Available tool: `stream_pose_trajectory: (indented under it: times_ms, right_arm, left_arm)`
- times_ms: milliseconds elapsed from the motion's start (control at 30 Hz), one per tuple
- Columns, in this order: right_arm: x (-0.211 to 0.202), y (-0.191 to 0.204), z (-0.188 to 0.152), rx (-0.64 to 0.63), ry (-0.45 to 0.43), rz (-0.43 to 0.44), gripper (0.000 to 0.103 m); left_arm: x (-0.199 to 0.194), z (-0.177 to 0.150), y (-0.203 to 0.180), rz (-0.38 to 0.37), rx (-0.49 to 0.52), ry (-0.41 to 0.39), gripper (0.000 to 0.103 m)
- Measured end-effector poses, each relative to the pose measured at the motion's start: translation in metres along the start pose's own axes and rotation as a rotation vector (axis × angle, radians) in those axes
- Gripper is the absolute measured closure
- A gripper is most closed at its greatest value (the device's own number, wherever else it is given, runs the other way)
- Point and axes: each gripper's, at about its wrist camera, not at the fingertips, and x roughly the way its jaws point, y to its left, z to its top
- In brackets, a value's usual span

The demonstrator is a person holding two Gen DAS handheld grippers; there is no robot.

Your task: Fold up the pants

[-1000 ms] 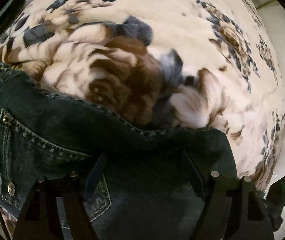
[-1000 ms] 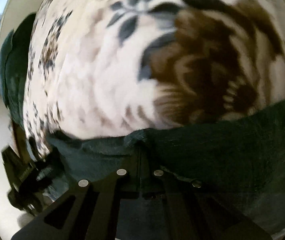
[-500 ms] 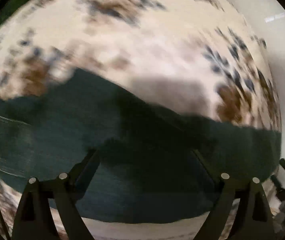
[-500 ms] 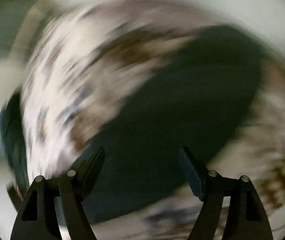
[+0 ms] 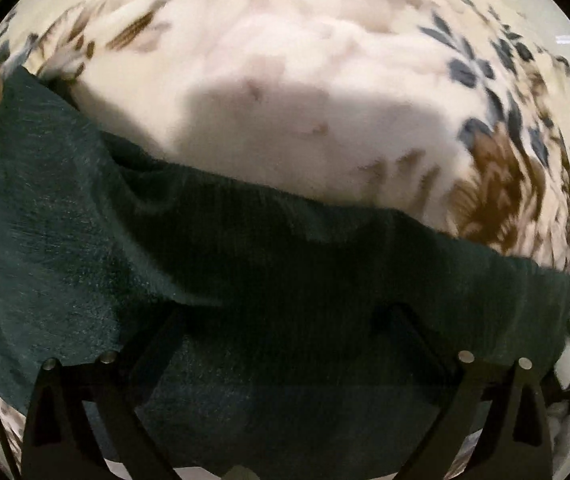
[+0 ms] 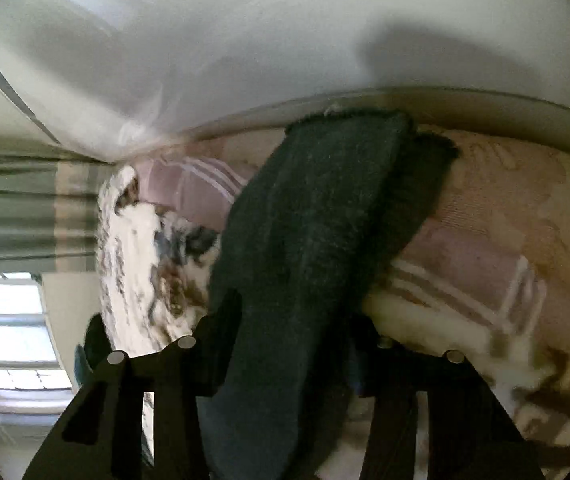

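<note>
Dark denim jeans [image 5: 245, 280] lie on the fuzzy floral blanket [image 5: 285, 100]; left gripper [image 5: 281, 320] opening, released; right gripper [image 6: 289, 320] closing around a frayed-hem leg.

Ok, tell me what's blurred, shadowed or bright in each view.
Left wrist view: floral blanket smeared by motion, a broad grey shadow across its middle, dark pants barely textured. Right wrist view: window blown out, wall carrying soft shadows, pant legs fairly sharp, fisheye bending edges.

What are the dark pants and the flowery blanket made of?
The pants look like denim: dark blue-green, matte, with a fine woven grain and, in the right wrist view, frayed leg ends. The blanket looks like soft plush fleece: cream with brown and blue flowers and a fuzzy, puffy surface. The blur leaves that partly open.
</note>
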Motion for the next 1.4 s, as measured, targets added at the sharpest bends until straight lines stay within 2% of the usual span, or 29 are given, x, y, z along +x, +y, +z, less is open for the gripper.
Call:
stream_pose_trajectory:
  times_ms: [67,133,167,233,267,367,467,567,633,700,733,833,900,933,1033,1167,1267,1333,1367,1400]
  right_arm:
    - [0.016,-0.007,0.008,0.009,0.034,-0.004,0.054]
    - [0.020,-0.009,0.012,0.003,0.025,0.016,0.056]
    - [0.018,-0.004,0.013,-0.022,0.024,0.003,0.067]
    - [0.019,0.002,0.011,-0.067,0.021,-0.038,0.087]
    - [0.013,0.002,0.012,-0.057,0.014,-0.035,0.091]
    - [-0.005,0.005,0.013,-0.028,-0.046,-0.054,0.092]
    - [-0.015,0.024,0.006,-0.088,-0.071,-0.070,0.092]
    - [-0.036,0.078,-0.013,-0.278,-0.109,-0.079,0.092]
    - [-0.046,0.126,-0.041,-0.458,-0.118,-0.096,0.092]
    - [-0.046,0.178,-0.086,-0.645,-0.103,-0.102,0.092]
    - [-0.045,0.193,-0.103,-0.693,-0.094,-0.100,0.092]
    - [-0.021,0.240,-0.180,-0.884,-0.032,-0.117,0.092]
    - [0.014,0.261,-0.246,-1.015,0.036,-0.144,0.092]
    - [0.024,0.263,-0.267,-1.050,0.057,-0.147,0.092]
    - [0.070,0.265,-0.368,-1.251,0.139,-0.166,0.092]
    - [0.092,0.240,-0.473,-1.500,0.197,-0.214,0.091]
    - [0.100,0.219,-0.519,-1.649,0.225,-0.252,0.090]
    - [0.108,0.205,-0.539,-1.773,0.251,-0.314,0.085]
    - [0.107,0.200,-0.547,-1.841,0.235,-0.342,0.083]
    - [0.105,0.200,-0.548,-1.851,0.249,-0.338,0.080]
  left_arm:
    - [0.003,0.008,0.000,0.007,-0.016,0.035,0.000]
    - [0.005,0.015,0.002,0.001,-0.033,0.065,0.000]
    - [0.008,0.029,0.000,-0.011,-0.052,0.071,0.000]
    - [0.006,0.038,0.007,-0.056,-0.102,0.064,0.000]
    - [0.004,0.039,0.010,-0.078,-0.117,0.060,0.000]
    - [-0.005,0.039,0.014,-0.117,-0.120,0.046,0.000]
    - [-0.024,0.034,0.011,-0.103,-0.082,0.015,0.000]
    - [-0.057,0.029,0.018,-0.097,-0.057,-0.051,0.000]
    - [-0.082,0.025,0.031,-0.107,-0.057,-0.095,0.000]
    - [-0.103,0.014,0.053,-0.119,-0.068,-0.128,0.000]
    - [-0.115,0.001,0.066,-0.122,-0.079,-0.145,0.000]
    - [-0.142,-0.028,0.123,-0.139,-0.131,-0.161,0.000]
    - [-0.141,-0.043,0.145,-0.141,-0.180,-0.164,0.000]
    - [-0.145,-0.053,0.164,-0.141,-0.206,-0.169,0.000]
    - [-0.159,-0.073,0.220,-0.111,-0.271,-0.189,0.000]
    - [-0.158,-0.087,0.264,-0.069,-0.326,-0.195,0.000]
    - [-0.154,-0.093,0.285,-0.065,-0.361,-0.202,0.000]
    - [-0.148,-0.092,0.289,-0.064,-0.364,-0.201,0.000]
    - [-0.146,-0.090,0.288,-0.076,-0.364,-0.199,0.000]
    - [-0.144,-0.087,0.287,-0.093,-0.364,-0.195,0.000]
